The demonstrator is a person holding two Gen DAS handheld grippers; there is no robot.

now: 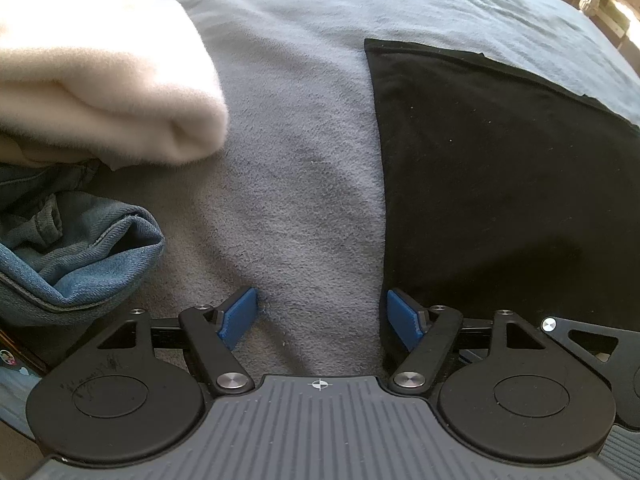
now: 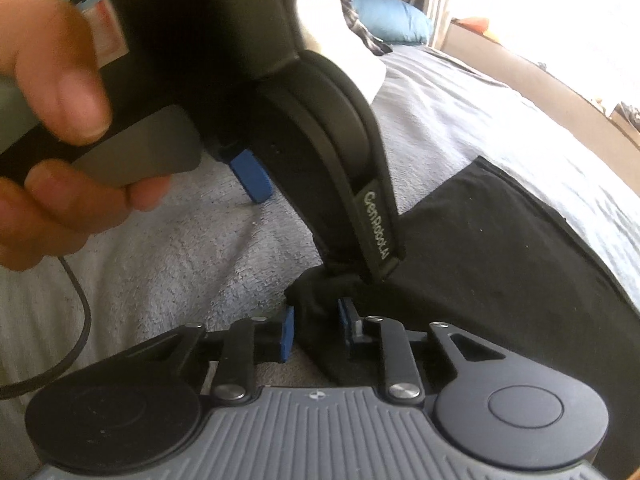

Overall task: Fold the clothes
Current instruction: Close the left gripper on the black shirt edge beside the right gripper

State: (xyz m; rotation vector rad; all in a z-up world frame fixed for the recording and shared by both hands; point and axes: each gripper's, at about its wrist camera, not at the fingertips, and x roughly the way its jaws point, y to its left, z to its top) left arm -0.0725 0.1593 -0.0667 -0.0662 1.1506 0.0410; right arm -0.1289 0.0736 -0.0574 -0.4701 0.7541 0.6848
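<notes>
1. Left gripper: stood wide, blue pads well apart, nothing between them; hung over bare grey blanket, with the right pad just at the near left edge of the black garment.
2. Black garment: lay flat on the blanket, right of the left gripper, its straight hem running away to the far right.
3. Right gripper: narrowed and clamped on a bunched corner of the black garment, cloth pinched between both blue pads.
4. Seen from the right wrist: the left gripper's black body close above, gripped by a hand at the near left.
5. Far left: a folded white fleece; nearer, crumpled blue jeans.
</notes>
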